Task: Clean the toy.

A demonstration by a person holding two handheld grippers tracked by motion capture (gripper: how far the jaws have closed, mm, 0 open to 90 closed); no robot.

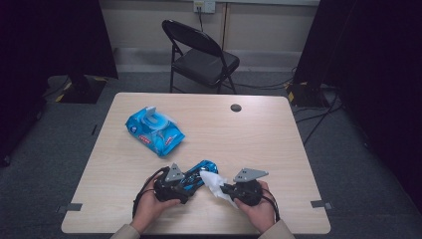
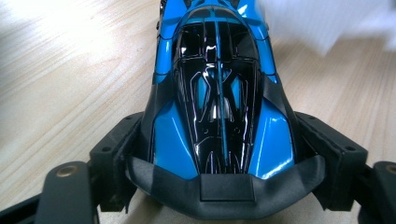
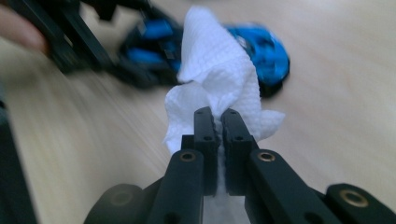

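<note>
**Wiping a toy car held at the table's near edge**

The left gripper clamps one blue toy car by its flanks, the car resting on the table in front of the person. The right gripper has its jaws pinched tight on one white wipe, held just beside the car's far end. The step in hand appears to be wiping the bodywork; the next move calls for bringing the wipe onto the car while the left grip steadies it. One blue wipes pack lies well apart, its lid open.

No text can be read (the wipes pack print is blurred).
</note>
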